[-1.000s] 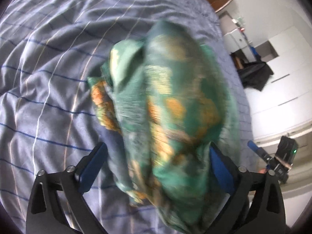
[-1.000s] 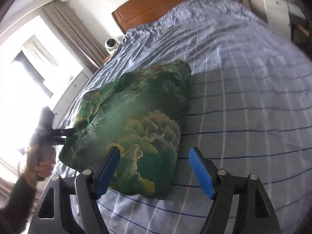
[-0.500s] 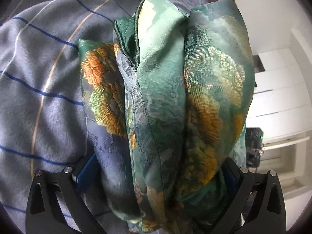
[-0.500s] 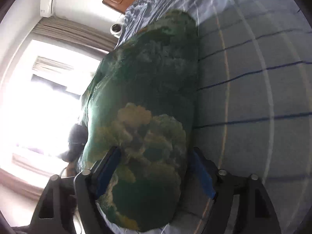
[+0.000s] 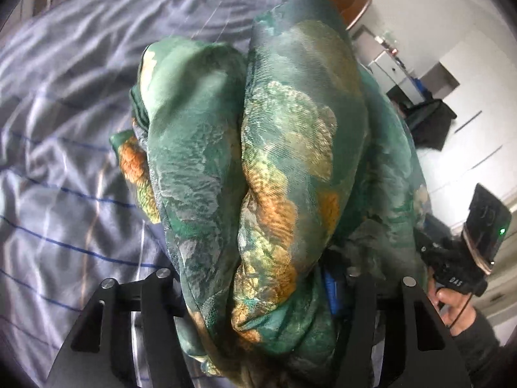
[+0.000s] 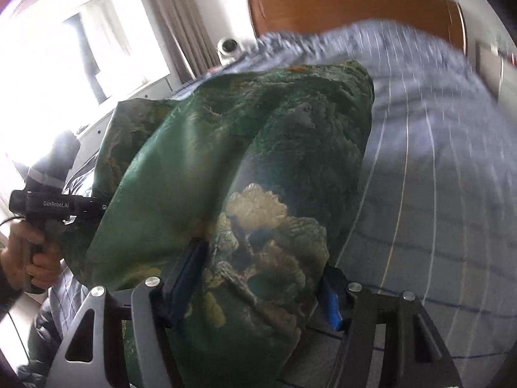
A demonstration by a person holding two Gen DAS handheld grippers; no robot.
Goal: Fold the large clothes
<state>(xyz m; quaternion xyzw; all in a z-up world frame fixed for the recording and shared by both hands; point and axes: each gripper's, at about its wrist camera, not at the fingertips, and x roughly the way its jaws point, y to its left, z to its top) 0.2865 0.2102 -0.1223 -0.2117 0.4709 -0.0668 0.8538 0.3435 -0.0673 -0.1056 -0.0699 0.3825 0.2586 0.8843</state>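
A folded green garment [image 5: 274,168] with orange and gold cloud patterns is bundled in thick layers above the striped bed. My left gripper [image 5: 255,294] is shut on one end of the bundle, the cloth bulging out between its jaws. My right gripper [image 6: 265,278] is shut on the other end of the garment [image 6: 245,168], blue pads pressed into the cloth on both sides. The left gripper shows in the right wrist view [image 6: 55,203], and the right gripper shows in the left wrist view [image 5: 465,258], each held by a hand.
A blue-grey striped bedsheet [image 5: 71,129] covers the bed [image 6: 436,161]. A wooden headboard [image 6: 352,9] stands at the far end. A window with curtains [image 6: 97,48] is at the left. White cupboards [image 5: 468,113] and dark clutter [image 5: 429,119] stand beside the bed.
Both grippers went from open around the folded garment to shut on it. The bundle has come up off the sheet and both views have tilted upward.
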